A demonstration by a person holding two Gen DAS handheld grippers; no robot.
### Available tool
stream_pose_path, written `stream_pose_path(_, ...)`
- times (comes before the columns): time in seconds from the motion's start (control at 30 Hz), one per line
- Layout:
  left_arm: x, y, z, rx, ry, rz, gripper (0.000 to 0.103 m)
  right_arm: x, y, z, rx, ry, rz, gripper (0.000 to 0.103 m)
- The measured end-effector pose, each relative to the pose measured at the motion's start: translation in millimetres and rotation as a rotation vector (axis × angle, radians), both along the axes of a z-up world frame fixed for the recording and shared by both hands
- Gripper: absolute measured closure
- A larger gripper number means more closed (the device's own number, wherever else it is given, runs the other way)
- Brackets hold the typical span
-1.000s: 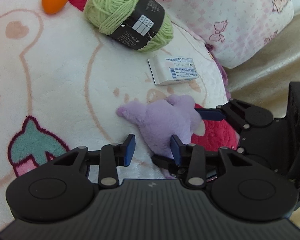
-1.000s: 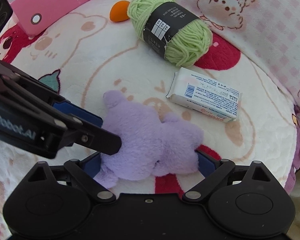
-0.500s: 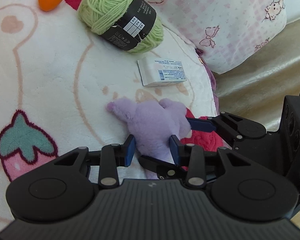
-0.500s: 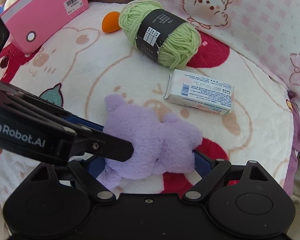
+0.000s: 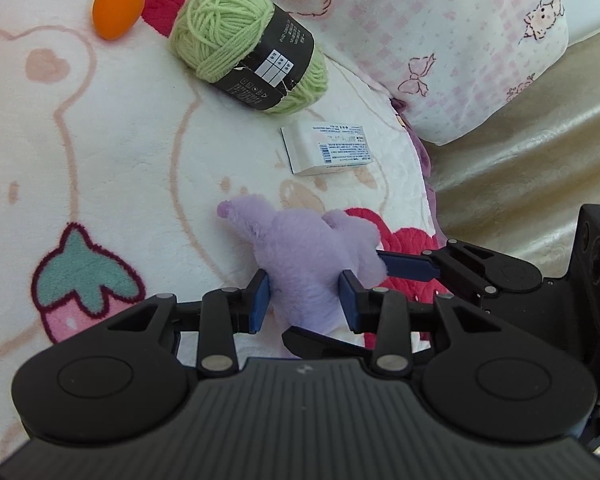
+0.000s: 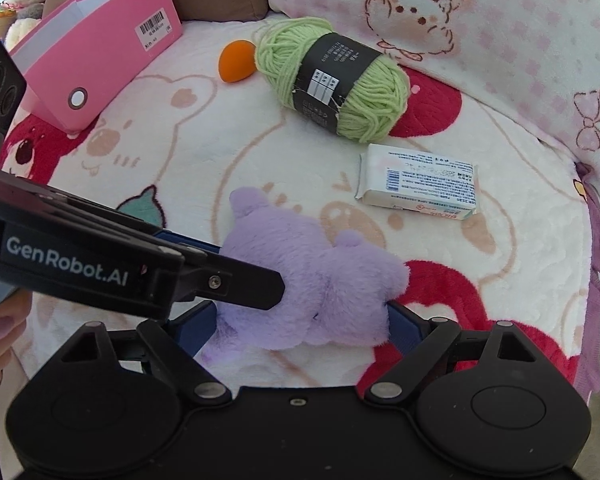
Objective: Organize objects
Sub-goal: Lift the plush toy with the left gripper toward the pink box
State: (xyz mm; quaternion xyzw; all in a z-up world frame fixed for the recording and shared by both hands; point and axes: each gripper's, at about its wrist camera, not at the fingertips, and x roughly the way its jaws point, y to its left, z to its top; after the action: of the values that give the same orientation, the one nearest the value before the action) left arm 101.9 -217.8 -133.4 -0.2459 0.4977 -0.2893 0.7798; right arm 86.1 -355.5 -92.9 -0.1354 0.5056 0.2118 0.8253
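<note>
Landmark: I take the purple plush toy [image 6: 300, 280] as my reference; it lies on a cartoon-printed blanket [image 6: 188, 152] over a bed or sofa.
Left gripper [image 5: 304, 300]: I have it closed narrow on the plush, its blue pads pressed into the fur on both sides.
Right gripper [image 6: 300, 320]: spread wide, its pads sit against the toy's two ends; I cannot tell how firmly they press.
Branding: "GenRobot.AI" reads in white along the side of my left gripper, seen from the right wrist view.
Yarn: a green yarn ball [image 6: 332, 80] lies beyond the plush, wrapped in a black paper band with small white print too fine for me to read.
Packet: a white packet [image 6: 418, 182] with a blue barcode and tiny text, unreadable, lies between the plush and the yarn, off to the right.
Orange egg-shaped thing [image 6: 236, 60]: just left of the yarn.
Pink file box [image 6: 100, 60]: far left of the plush, with a barcode sticker on its face.
</note>
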Motion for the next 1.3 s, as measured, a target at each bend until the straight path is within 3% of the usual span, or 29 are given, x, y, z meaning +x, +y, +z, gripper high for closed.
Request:
stream_pose_path(0.33, -12.0, 17.3, 23.8, 0.046, 0.008, -0.058, 0.067, -16.7, 17.4, 18.8, 0.027, 0.021, -0.024, 0.011)
stream_pose_path(0.83, -40.8, 69.1, 93.2, 0.190, -0.079, -0.150, 0.066, -55.1, 69.0, 66.4, 0.113, 0.012, 0.028, 0.011)
stream_pose_path(1.13, -51.8, 109.4, 121.8, 0.248, -0.026, -0.198, 0.066, -74.5, 111.2, 92.5, 0.109, -0.022, 0.108, 0.012)
stream_pose_path(1.3, -53.0, 133.2, 137.6, 0.265, -0.025, -0.203, 0.066, -79.5, 131.5, 105.5, 0.111, -0.039, 0.132, 0.018)
